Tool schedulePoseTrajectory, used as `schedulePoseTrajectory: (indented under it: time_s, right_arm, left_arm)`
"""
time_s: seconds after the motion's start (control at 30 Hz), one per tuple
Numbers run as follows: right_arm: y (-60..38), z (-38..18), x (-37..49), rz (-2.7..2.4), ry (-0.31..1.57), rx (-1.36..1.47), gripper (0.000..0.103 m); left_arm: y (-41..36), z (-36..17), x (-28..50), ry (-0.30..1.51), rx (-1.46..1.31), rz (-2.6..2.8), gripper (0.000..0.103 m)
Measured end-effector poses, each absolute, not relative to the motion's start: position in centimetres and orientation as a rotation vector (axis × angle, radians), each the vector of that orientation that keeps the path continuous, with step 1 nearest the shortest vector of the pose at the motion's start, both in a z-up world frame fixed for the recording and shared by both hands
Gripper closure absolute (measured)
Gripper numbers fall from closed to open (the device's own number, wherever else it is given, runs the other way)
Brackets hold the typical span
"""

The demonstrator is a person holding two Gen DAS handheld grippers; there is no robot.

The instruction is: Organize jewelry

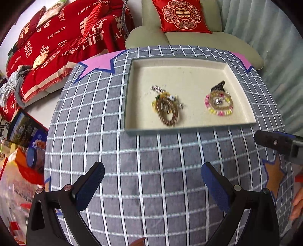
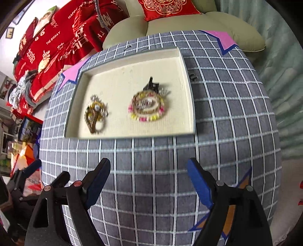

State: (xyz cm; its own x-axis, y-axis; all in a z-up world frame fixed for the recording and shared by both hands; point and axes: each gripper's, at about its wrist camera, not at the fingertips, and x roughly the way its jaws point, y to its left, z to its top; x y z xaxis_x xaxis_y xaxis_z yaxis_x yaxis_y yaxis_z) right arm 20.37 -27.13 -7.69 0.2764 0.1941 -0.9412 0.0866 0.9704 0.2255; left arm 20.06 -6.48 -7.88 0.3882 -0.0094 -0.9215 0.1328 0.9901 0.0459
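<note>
A cream-lined tray [image 1: 189, 65] [image 2: 186, 79] lies on the grey checked tablecloth. In it, at the left, lies a heap of brown and gold bracelets [image 1: 167, 108] [image 2: 95, 115]. At the right lies a pink and yellow bead bracelet [image 1: 219, 103] [image 2: 146, 107] with other pieces inside it and a black clip [image 1: 218, 86] [image 2: 151, 85] behind. My left gripper [image 1: 152, 173] is open and empty above the cloth, short of the tray. My right gripper [image 2: 148, 170] is open and empty too; it also shows in the left wrist view [image 1: 278, 144].
Pink star patches [image 1: 98, 64] [image 2: 220, 38] mark the far corners of the cloth and an orange star [image 1: 274, 174] the near right. A sofa with a red cushion [image 1: 180, 16] stands behind the table. Red bedding [image 1: 62, 37] and boxes [image 1: 28, 130] are at the left.
</note>
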Motion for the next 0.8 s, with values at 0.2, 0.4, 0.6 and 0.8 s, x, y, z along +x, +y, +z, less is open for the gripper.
schedulePoseTrajectory:
  time_s: [0.2,0.4,0.6,0.8]
  right_arm:
    - [-26.7,-7.2,17.6,0.057,1.303,0.237,0.018]
    - [-26.6,-6.1,15.0,0.031,1.284,0.222,0.018]
    - [-26.8,-4.5,12.0,-0.004,1.243,0.232,0.018]
    - [-26.7,-2.6,9.3,-0.03,1.184,0.204,0.018]
  left_arm:
    - [-5.1,-7.3,17.0,1.165,0.099,-0.091,0.0]
    - [-4.0,-6.4,14.4,1.161,0.06,-0.104,0.0]
    - [-3.2,-5.1,11.5,1.129,0.054,-0.09,0.0]
    - [-2.5,-3.8,9.4,1.103,0.04,-0.079,0.0]
